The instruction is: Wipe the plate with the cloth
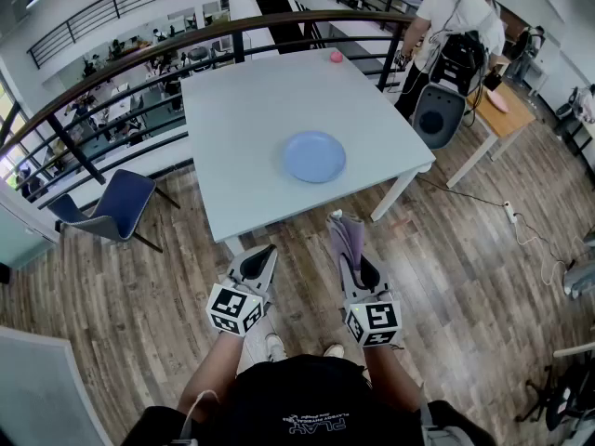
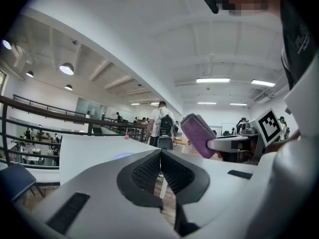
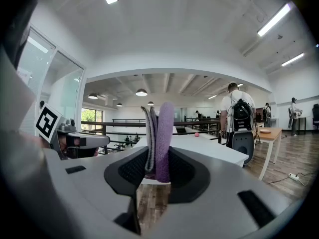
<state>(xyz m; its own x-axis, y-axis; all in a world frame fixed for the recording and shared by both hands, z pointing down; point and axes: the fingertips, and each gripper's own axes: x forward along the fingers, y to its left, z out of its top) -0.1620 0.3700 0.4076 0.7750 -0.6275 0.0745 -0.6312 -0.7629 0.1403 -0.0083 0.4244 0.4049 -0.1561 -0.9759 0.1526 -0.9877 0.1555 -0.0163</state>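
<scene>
A pale blue plate [image 1: 314, 156] lies near the front right part of a white table [image 1: 251, 110]. My right gripper [image 1: 353, 260] is shut on a folded purple cloth [image 1: 346, 238], which sticks up between its jaws; the cloth [image 3: 159, 138] fills the middle of the right gripper view. My left gripper [image 1: 257, 264] is shut with nothing in it. Both grippers hang over the wooden floor, short of the table's near edge. In the left gripper view the left gripper [image 2: 160, 153] shows closed jaws, with the cloth [image 2: 197, 135] to the right and the plate [image 2: 124, 155] a faint blue patch.
A small pink ball [image 1: 336, 57] sits at the table's far edge by a dark railing [image 1: 139, 59]. A blue chair [image 1: 112, 207] stands left of the table. A person with a backpack [image 1: 456, 26] stands beyond the far right corner near a wooden desk [image 1: 502, 110].
</scene>
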